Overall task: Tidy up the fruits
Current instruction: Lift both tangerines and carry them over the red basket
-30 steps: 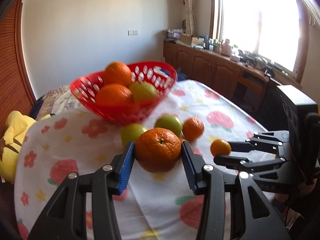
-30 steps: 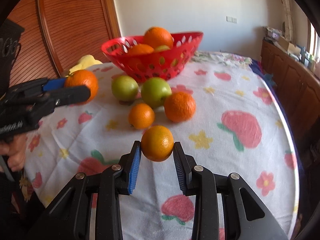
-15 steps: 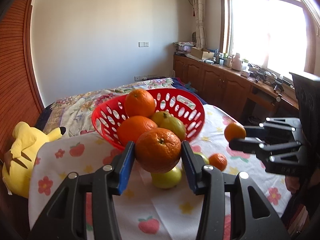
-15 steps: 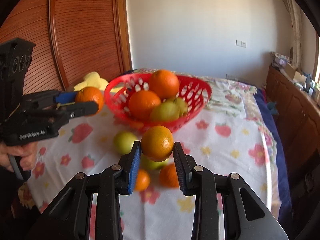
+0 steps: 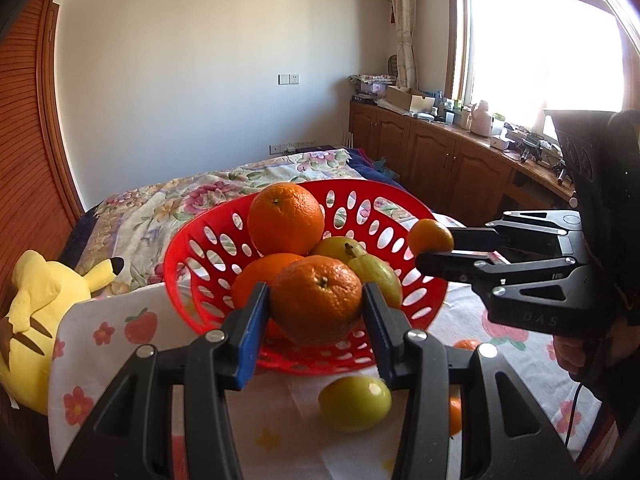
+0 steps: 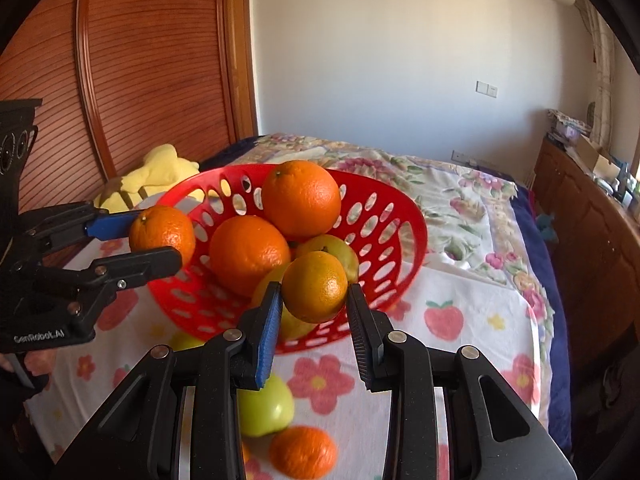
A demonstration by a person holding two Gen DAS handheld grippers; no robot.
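Orange fruit fills both tongs, left (image 5: 316, 306) gripping a big orange (image 5: 316, 300), right (image 6: 314, 306) a smaller one (image 6: 315, 286), near the basket (image 5: 416, 280) at twelve o'clock, release next.

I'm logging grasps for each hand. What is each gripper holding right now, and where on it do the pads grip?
The left gripper holds a large orange, the right gripper a smaller orange, each clamped by its opposite sides.
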